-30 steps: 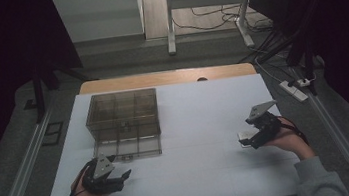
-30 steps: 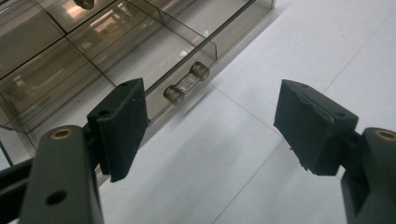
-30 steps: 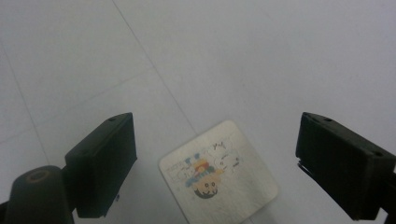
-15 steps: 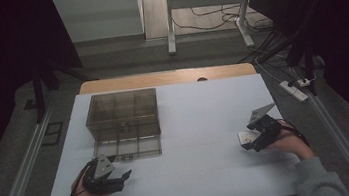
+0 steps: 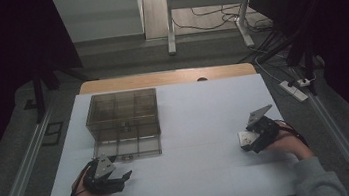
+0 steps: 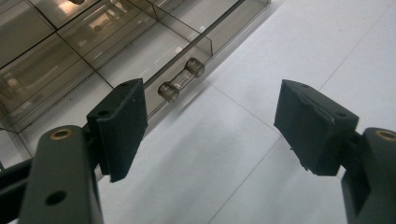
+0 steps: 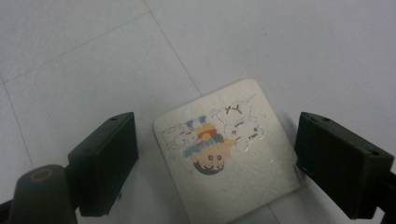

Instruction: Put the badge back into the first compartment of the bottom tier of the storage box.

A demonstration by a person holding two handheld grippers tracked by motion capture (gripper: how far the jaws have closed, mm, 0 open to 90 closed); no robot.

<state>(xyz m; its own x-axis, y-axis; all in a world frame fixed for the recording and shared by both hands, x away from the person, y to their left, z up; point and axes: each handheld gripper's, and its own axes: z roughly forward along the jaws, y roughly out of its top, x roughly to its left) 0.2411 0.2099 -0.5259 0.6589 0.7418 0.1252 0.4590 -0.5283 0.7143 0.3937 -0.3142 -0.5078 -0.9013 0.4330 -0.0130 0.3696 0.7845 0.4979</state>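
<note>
While spread wide, right claw (image 7: 215, 163) straddles a rounded square card (image 7: 224, 144).

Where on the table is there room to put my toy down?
The widest bare patch of the white table lies between the clear compartment box and the right gripper, which is over a small picture tile. The front strip between the hands is free too. Near the left gripper, below the box, it is crowded.

obstacle: clear box (image 5: 123, 122) far-left | free: bare table (image 5: 200, 120) centre, right
</note>
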